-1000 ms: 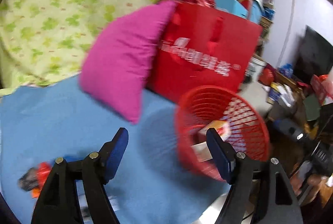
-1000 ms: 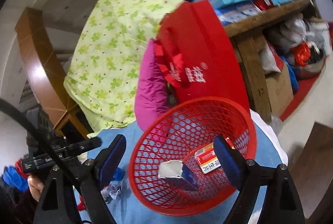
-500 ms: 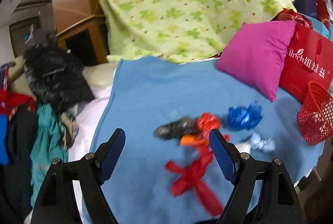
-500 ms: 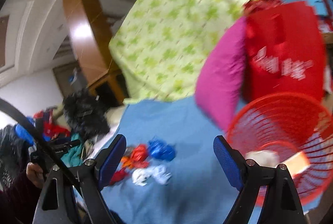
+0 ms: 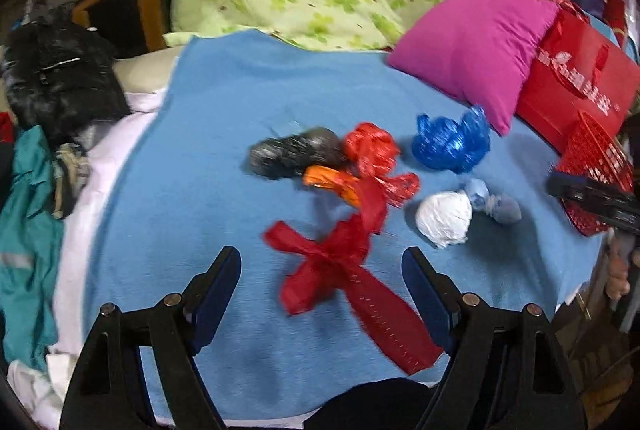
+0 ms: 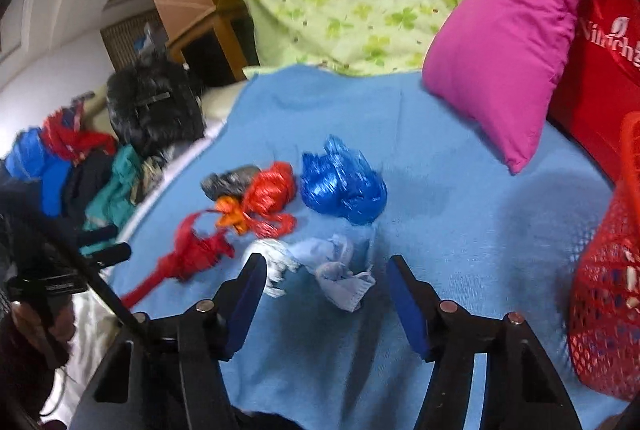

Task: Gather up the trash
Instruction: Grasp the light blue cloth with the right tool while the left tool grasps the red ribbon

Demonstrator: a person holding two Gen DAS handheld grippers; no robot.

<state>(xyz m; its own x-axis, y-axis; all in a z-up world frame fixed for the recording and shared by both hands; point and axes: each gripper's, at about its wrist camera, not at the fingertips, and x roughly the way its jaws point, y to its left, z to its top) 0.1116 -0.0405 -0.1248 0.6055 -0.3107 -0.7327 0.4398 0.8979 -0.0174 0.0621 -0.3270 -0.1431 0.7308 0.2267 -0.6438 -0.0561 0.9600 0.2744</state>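
Both hand-held grippers — left (image 5: 321, 276), right (image 6: 326, 280) — gape wide, empty, above crumpled bags (image 5: 451, 140) on blue blanket (image 5: 224, 158).

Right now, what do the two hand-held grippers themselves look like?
Both match. The left hand-held gripper and right hand-held gripper have black angular frames with triangular cut-outs, silver round bolts at the joints, and dark blue pads lining the inner faces of the fingers. A thin black cable crosses the right wrist view.
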